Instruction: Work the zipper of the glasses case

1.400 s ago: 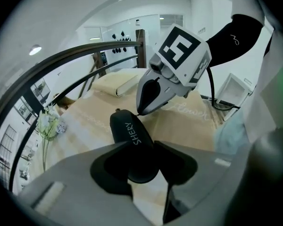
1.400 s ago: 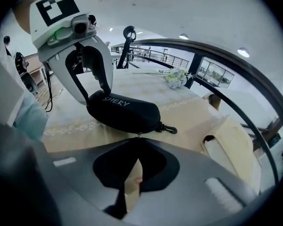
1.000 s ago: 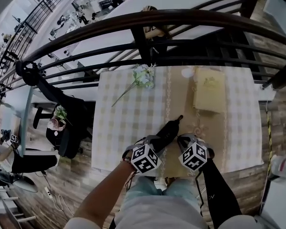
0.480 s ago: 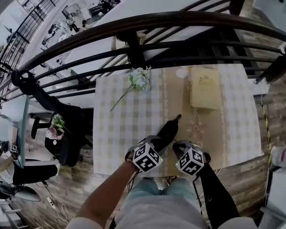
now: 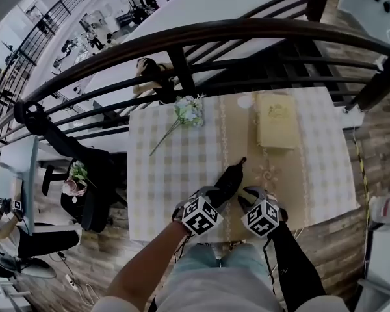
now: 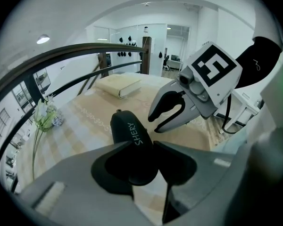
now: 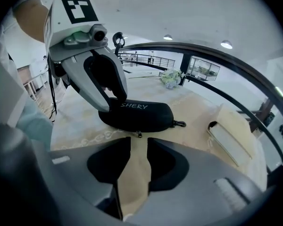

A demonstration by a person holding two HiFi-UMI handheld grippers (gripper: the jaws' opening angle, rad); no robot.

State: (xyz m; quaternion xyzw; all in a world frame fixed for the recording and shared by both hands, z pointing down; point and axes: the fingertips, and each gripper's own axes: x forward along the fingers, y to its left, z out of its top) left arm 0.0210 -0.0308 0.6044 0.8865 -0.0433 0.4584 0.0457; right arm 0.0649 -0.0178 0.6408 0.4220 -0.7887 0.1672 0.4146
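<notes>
The black glasses case (image 5: 229, 179) lies on the beige runner of the table, lettered SHERY (image 7: 137, 117). My left gripper (image 6: 140, 147) is shut on its near end (image 6: 130, 142); in the right gripper view its fingers (image 7: 106, 86) clamp the case's left end. My right gripper (image 7: 139, 142) stands open just in front of the case's long side and has just been opening, with only cloth between its jaws. The small zipper pull (image 7: 139, 134) hangs off the case just ahead of its tips. A clip (image 7: 180, 124) sticks out at the case's right end.
A cream book (image 5: 276, 121) lies at the table's far right and a bunch of pale flowers (image 5: 190, 109) at the far left. A dark curved railing (image 5: 182, 31) runs behind the checked table (image 5: 156, 174). My legs are at the table's near edge.
The right gripper's jaws look a little wider apart than before. The case and the left gripper have kept their places.
</notes>
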